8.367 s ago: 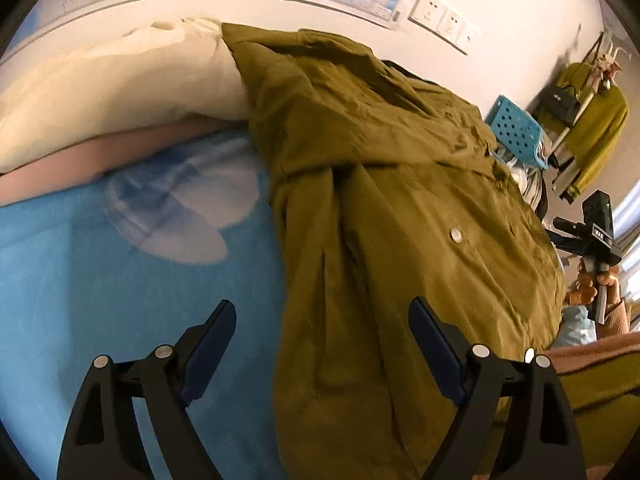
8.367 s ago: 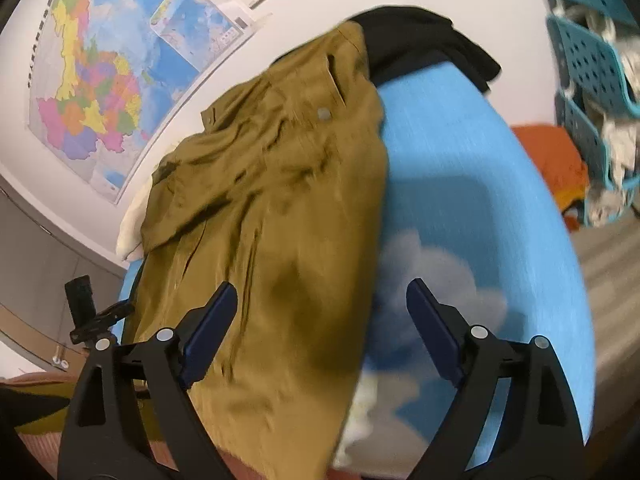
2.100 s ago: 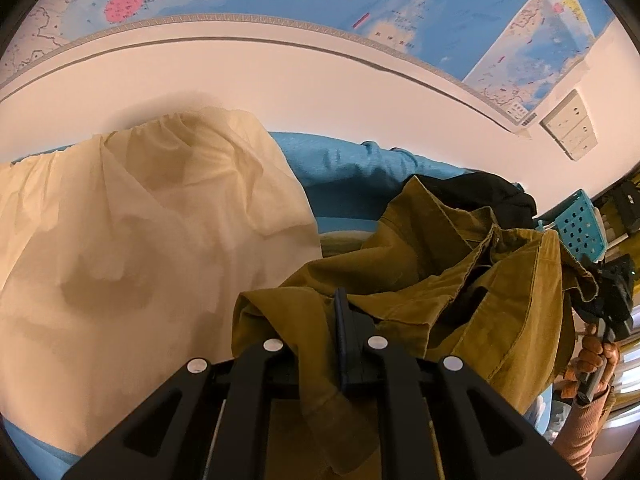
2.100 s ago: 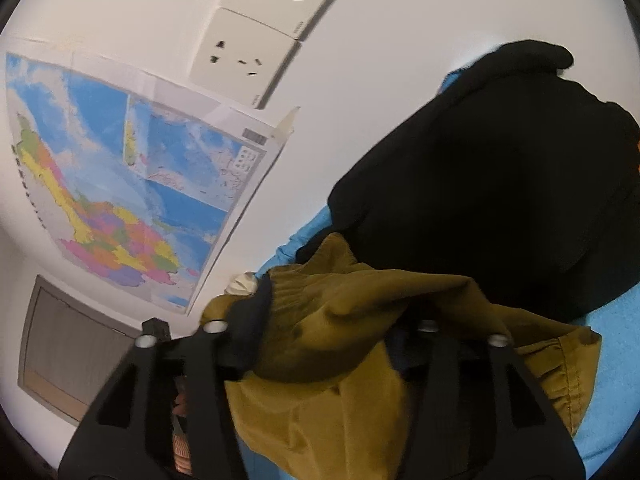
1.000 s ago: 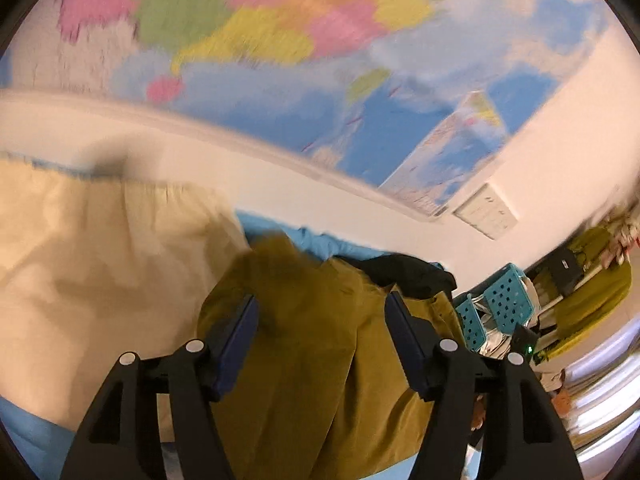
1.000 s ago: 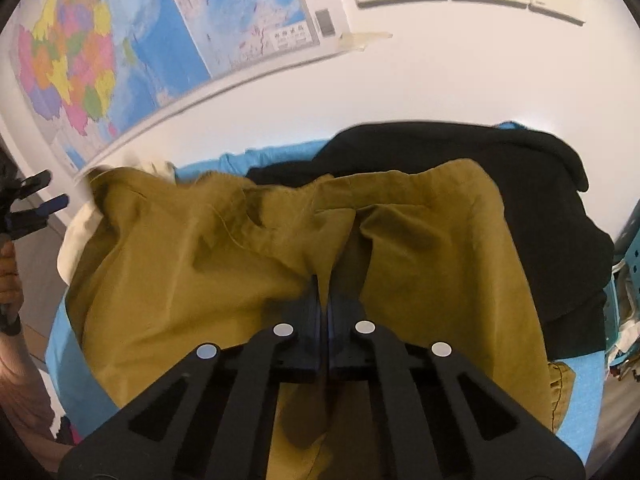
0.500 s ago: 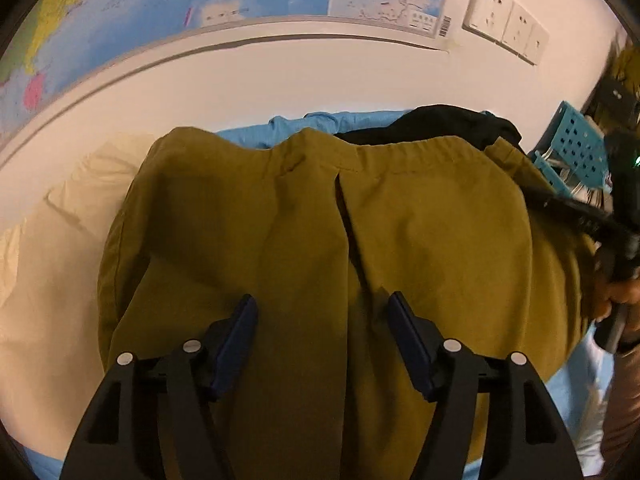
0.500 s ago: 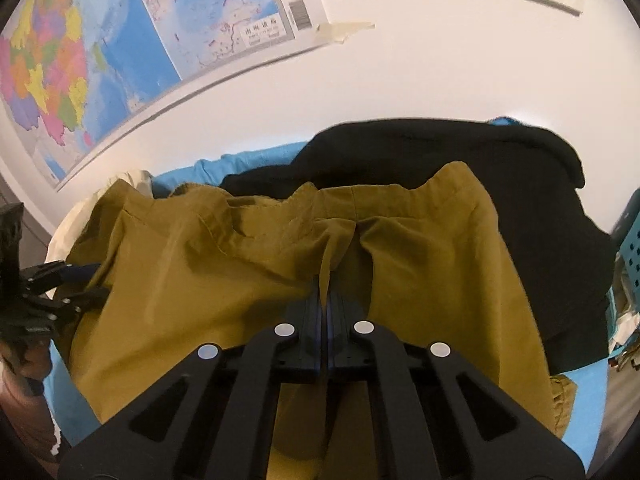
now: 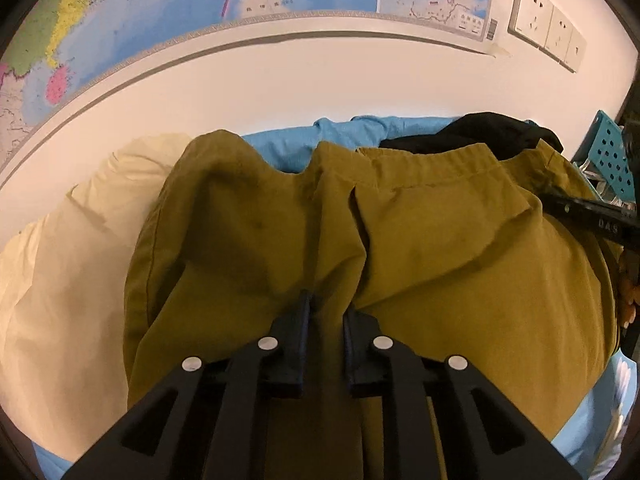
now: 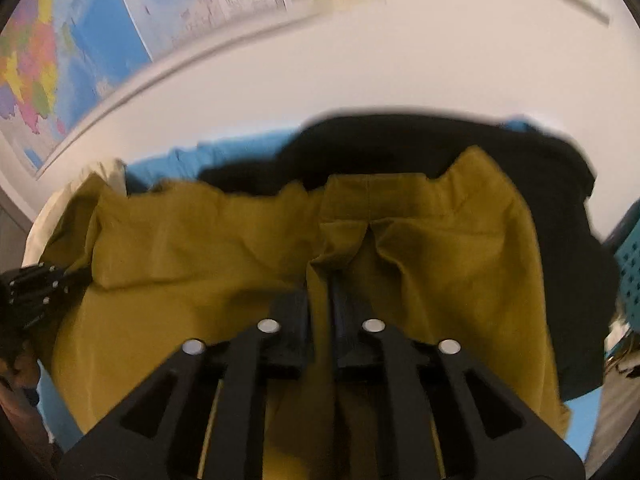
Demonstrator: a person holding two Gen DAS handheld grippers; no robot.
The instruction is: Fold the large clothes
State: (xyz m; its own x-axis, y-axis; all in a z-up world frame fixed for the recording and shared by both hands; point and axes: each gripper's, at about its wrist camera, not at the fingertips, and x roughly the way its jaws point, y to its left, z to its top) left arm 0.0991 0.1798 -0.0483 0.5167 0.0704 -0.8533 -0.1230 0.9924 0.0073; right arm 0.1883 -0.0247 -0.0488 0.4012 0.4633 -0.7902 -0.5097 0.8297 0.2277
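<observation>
A large olive garment (image 9: 440,248) lies bunched on a blue bed sheet (image 9: 352,128) against the wall. My left gripper (image 9: 326,308) points down onto its middle. Its jaws are closing, and a raised fold of the olive cloth is pinched between the pads. In the blurred right wrist view the same olive garment (image 10: 200,240) fills the foreground. My right gripper (image 10: 324,300) has its jaws opening: a fold still stands between them, with a gap beside the right-hand pad. The right gripper's black body (image 9: 592,216) shows at the left view's right edge.
A black garment (image 9: 480,132) lies behind the olive one, by the wall. A cream pillow (image 9: 72,260) sits to the left. A teal perforated basket (image 9: 608,152) stands at the right. Maps and wall sockets (image 9: 548,36) hang above the bed.
My left jaws went from wide apart to nearly together, pinching a fold of the olive cloth. My right jaws, tightly shut on a fold before, have parted slightly and that view has blurred.
</observation>
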